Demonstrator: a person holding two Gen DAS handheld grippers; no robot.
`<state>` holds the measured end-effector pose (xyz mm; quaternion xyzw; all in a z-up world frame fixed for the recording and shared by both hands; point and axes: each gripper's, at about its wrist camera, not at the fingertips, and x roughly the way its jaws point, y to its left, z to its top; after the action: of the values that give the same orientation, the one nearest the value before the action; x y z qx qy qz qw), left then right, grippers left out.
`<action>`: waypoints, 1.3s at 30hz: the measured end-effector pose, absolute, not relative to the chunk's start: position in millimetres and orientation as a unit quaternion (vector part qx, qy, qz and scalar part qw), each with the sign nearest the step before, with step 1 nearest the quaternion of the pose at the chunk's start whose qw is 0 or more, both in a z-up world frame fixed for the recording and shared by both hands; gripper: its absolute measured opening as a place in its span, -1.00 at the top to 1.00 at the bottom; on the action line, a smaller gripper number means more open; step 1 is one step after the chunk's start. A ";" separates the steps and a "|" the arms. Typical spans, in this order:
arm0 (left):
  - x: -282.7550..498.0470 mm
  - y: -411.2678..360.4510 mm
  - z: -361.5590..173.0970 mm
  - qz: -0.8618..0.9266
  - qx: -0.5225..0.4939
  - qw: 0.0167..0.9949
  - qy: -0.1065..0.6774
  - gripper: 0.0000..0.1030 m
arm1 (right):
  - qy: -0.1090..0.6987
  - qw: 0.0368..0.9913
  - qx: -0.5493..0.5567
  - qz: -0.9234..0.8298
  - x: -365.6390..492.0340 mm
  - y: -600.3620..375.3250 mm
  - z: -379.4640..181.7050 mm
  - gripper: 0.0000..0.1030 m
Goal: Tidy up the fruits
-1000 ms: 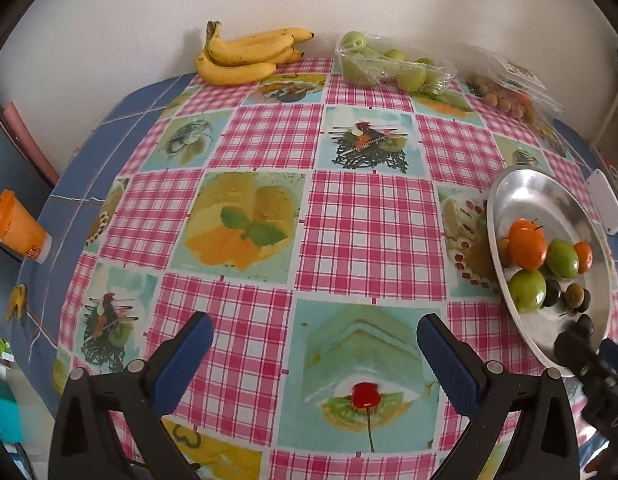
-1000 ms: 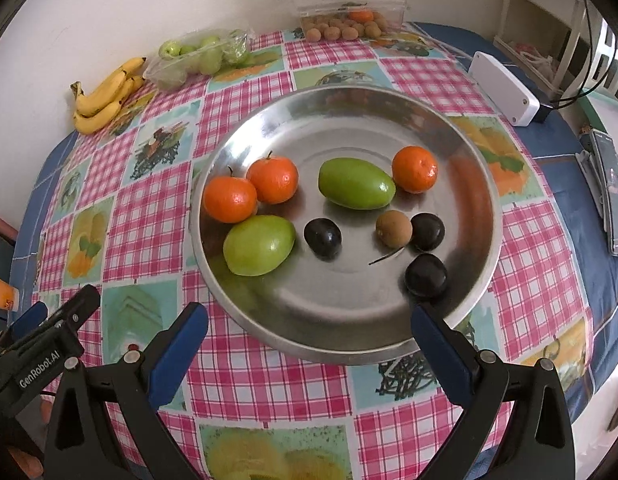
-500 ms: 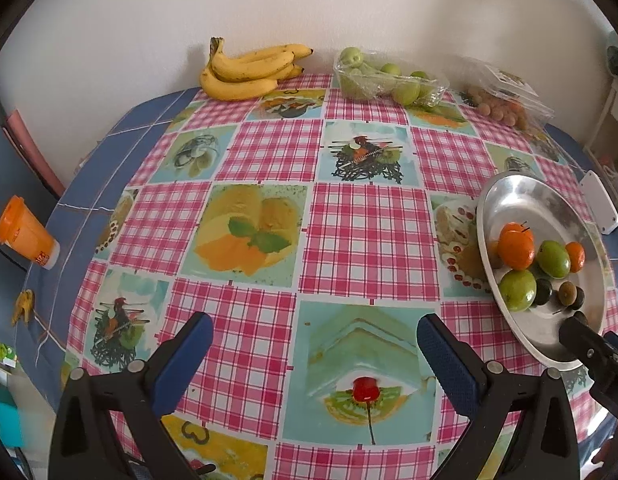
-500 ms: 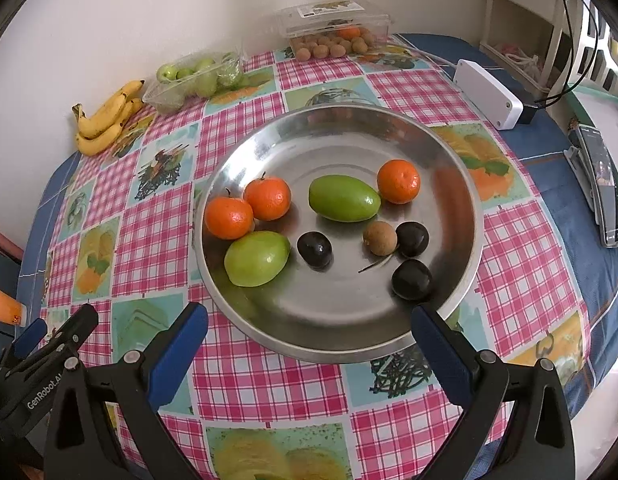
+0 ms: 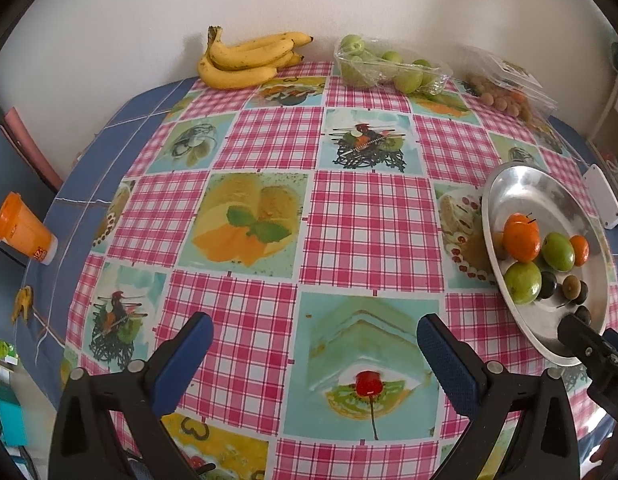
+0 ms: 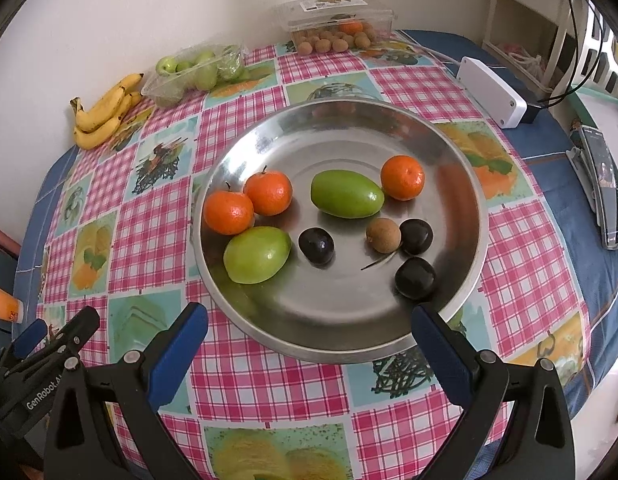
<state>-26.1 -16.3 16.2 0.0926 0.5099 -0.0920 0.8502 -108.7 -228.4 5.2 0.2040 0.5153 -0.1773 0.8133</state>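
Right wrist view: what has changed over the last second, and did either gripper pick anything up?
Both grippers drew back from the table: the steel tray looks smaller and farther off, and more tablecloth shows. The right gripper and left gripper are open and empty as before; nothing was grasped or released. The fruit in the tray, the bananas and the plastic boxes have not moved.

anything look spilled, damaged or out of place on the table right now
Nothing stands out. The fruit sits loose but contained in the metal tray, the bananas and two clear fruit boxes line the wall edge intact, and both tongs, left and right, are open and empty.
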 end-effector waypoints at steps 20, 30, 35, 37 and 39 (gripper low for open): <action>-25.7 -14.8 13.4 -0.091 0.096 0.847 0.515 -1.00 | 0.523 0.810 0.200 -0.175 -105.4 -224.6 1.3 -0.97; -26.0 -14.8 12.1 -0.090 0.097 0.846 0.517 -1.00 | 0.524 0.810 0.198 -0.175 -104.9 -224.0 0.8 -0.97; -25.9 -14.5 12.0 -0.091 0.097 0.846 0.517 -1.00 | 0.524 0.810 0.198 -0.175 -104.5 -223.8 0.9 -0.97; -25.6 -14.7 12.2 -0.091 0.097 0.846 0.517 -1.00 | 0.524 0.810 0.198 -0.175 -104.7 -223.6 0.5 -0.97; -25.5 -14.8 12.2 -0.091 0.098 0.846 0.517 -1.00 | 0.524 0.810 0.198 -0.175 -104.6 -223.5 0.5 -0.97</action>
<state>-25.5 -14.8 12.2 0.0978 0.5165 -0.0914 0.8457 -104.6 -223.5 0.5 0.1980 0.5241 -0.1752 0.8096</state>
